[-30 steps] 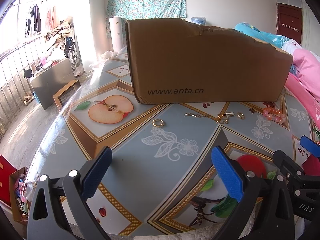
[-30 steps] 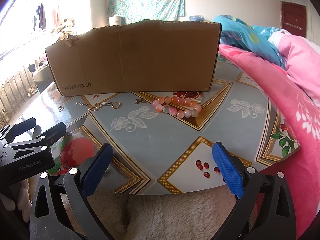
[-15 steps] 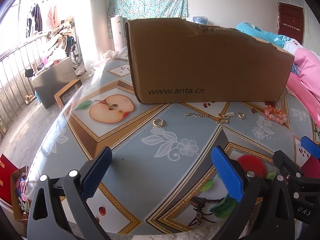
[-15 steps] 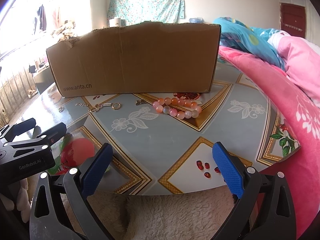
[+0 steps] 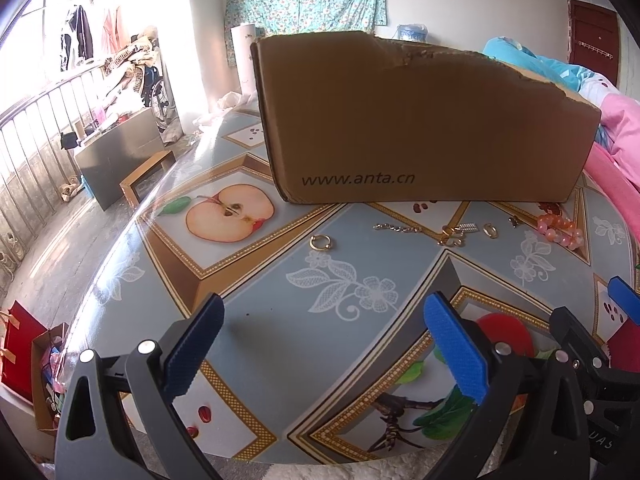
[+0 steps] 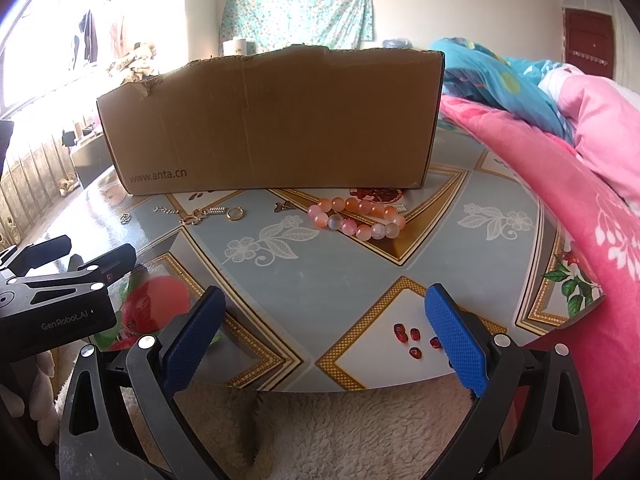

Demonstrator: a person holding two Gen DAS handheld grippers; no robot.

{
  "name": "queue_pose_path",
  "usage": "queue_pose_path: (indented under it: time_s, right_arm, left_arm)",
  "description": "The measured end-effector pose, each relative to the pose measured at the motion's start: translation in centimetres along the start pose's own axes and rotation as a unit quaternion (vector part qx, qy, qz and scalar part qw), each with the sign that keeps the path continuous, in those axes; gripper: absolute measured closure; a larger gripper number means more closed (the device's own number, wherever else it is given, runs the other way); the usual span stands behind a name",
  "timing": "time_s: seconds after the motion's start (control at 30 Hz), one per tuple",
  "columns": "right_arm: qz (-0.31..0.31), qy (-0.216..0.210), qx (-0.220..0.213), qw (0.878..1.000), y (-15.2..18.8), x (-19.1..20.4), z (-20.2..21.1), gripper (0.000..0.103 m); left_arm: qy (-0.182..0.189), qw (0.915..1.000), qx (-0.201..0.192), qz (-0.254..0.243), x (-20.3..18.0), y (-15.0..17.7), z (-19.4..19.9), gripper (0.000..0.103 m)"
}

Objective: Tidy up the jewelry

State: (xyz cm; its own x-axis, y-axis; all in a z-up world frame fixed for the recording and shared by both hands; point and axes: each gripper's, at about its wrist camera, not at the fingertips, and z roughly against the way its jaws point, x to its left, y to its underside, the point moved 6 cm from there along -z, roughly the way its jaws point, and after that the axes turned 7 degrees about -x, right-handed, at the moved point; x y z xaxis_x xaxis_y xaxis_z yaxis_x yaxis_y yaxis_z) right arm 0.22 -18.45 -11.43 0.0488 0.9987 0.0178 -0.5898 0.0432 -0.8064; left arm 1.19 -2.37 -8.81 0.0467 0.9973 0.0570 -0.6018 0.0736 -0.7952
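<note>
**Clerk:** Presently on the table (image 6: 360,272), all loose, in a row just near of the cardboard box (image 6: 272,120): one beaded bracelet (image 6: 358,218), pink and orange, at the right; one small bronze charm (image 6: 283,207) just left of it; one gold ring (image 6: 235,213); one clasp piece with a small bar (image 6: 204,215); one short chain (image 6: 167,211); one gold hoop (image 5: 321,242) at the far left, apart from the others.

**Checker:** And the tools?

**Clerk:** Left gripper (image 5: 324,350), blue pads spread wide, nothing between them, hovering over the near left of the table. Right gripper (image 6: 324,346), likewise spread and empty, at the near edge, above a fleecy white cover (image 6: 320,432). Both well apart from the jewelry.

**Checker:** Handling notes?

**Clerk:** My judgement only. Bracelet: light, round glossy beads, probably on a stretchy cord, likely to roll or slip; pinch across one side of the loop, not on a single bead. Chain: limp, will sag and trail; take it near the middle. Ring and hoop: stiff, thin, lying flat on a slick top, so they may skid away; close on the rim from both sides. Charm: tiny, easily missed.

**Checker:** Destination?

**Clerk:** Probably the box; its inside is not visible.
</note>
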Motion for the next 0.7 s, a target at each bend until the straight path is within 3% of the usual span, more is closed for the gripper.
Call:
queue_pose_path:
  time_s: [0.7]
  right_arm:
    - [0.002, -0.017, -0.006, 1.0, -0.2, -0.2, -0.5, 0.008]
  left_arm:
    - [-0.061, 0.9966, 0.053, -0.013, -1.3, -0.8, 0.0, 0.004]
